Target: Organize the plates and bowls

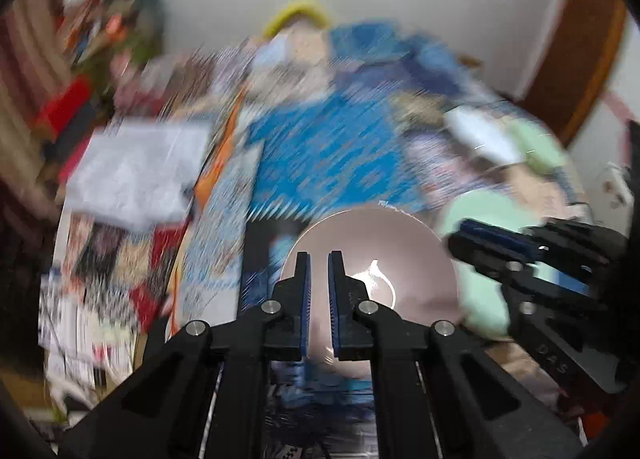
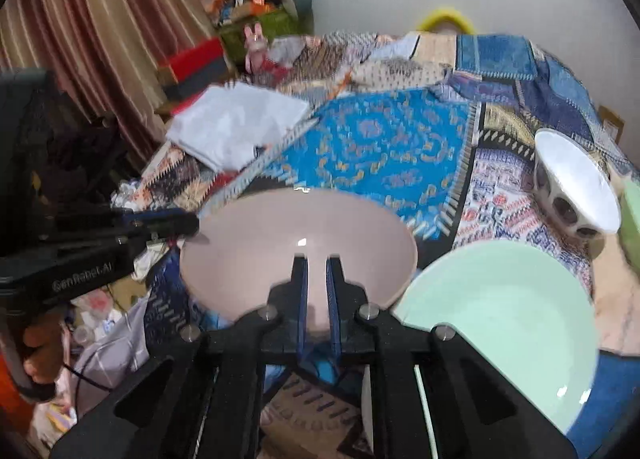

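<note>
A pale pink bowl [image 2: 280, 243] is held up over the near edge of a bed. My right gripper [image 2: 317, 259] is shut on its near rim, and my left gripper [image 2: 192, 224] reaches in from the left to its left rim. In the blurred left wrist view the pink bowl [image 1: 400, 251] lies between the fingers of my left gripper [image 1: 319, 259], which is shut on its rim, and the right gripper [image 1: 468, 237] comes in from the right. A mint green plate [image 2: 504, 311] lies to the right on the bed. A white patterned bowl [image 2: 576, 183] is tilted behind it.
The bed has a blue patterned cloth [image 2: 384, 147] in the middle and a folded white cloth [image 2: 236, 123] at the left. A striped curtain [image 2: 100, 19] and cluttered boxes stand at the left. Another pale green item [image 2: 632, 219] shows at the right edge.
</note>
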The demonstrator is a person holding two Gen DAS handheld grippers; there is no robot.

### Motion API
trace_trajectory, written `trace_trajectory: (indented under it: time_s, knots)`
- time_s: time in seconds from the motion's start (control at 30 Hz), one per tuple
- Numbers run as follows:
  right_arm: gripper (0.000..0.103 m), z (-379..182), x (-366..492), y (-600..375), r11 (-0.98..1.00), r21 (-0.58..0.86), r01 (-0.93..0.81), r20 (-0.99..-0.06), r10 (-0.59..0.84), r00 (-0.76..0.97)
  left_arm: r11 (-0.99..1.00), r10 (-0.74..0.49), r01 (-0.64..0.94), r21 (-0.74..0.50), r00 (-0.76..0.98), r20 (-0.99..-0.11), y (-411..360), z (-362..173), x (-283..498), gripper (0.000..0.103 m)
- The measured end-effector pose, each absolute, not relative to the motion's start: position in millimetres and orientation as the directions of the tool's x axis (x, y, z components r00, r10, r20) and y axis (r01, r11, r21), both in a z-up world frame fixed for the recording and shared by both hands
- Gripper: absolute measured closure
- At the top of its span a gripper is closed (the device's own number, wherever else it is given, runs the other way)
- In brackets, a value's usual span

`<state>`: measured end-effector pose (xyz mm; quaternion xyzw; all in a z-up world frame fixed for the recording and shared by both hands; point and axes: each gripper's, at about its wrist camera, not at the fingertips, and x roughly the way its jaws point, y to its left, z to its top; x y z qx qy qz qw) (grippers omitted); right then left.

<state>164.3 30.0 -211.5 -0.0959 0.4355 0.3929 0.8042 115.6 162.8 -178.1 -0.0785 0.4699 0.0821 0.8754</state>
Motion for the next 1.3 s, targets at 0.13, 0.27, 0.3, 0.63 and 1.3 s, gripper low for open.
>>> trace_trajectory:
  time_s: [0.13, 0.27, 0.3, 0.63, 1.3]
  knots:
    - [0.094, -202.7, 165.0, 25.1, 0.661, 0.201, -0.723, -0.757, 0.573, 0.314, 0.941, -0.024, -0.28, -0.19, 0.507, -0.862, 192.1, -216.9, 110.0, 0.095]
    - [0.094, -197.3, 168.4, 24.4, 0.659, 0.233, -0.715, -0.748, 0.592, 0.301, 0.938, -0.03, -0.278, -0.206, 0.527, -0.849, 193.9, -218.3, 108.5, 0.095]
    - [0.094, -197.9, 168.2, 24.0, 0.662, 0.229, -0.713, -0.751, 0.587, 0.303, 0.94, -0.031, -0.272, -0.205, 0.531, -0.847, 193.9, -217.8, 108.5, 0.095]
    - [0.087, -185.6, 170.0, 9.1, 0.7, 0.159, -0.696, -0.744, 0.548, 0.382, 0.943, -0.034, -0.261, -0.207, 0.541, -0.84, 190.0, -211.0, 114.0, 0.095]
    - [0.021, -145.4, 192.3, -77.7, 0.852, 0.066, -0.52, -0.7, 0.411, 0.584, 0.979, -0.009, -0.145, -0.143, 0.669, -0.743, 120.0, -140.3, 122.5, 0.075]
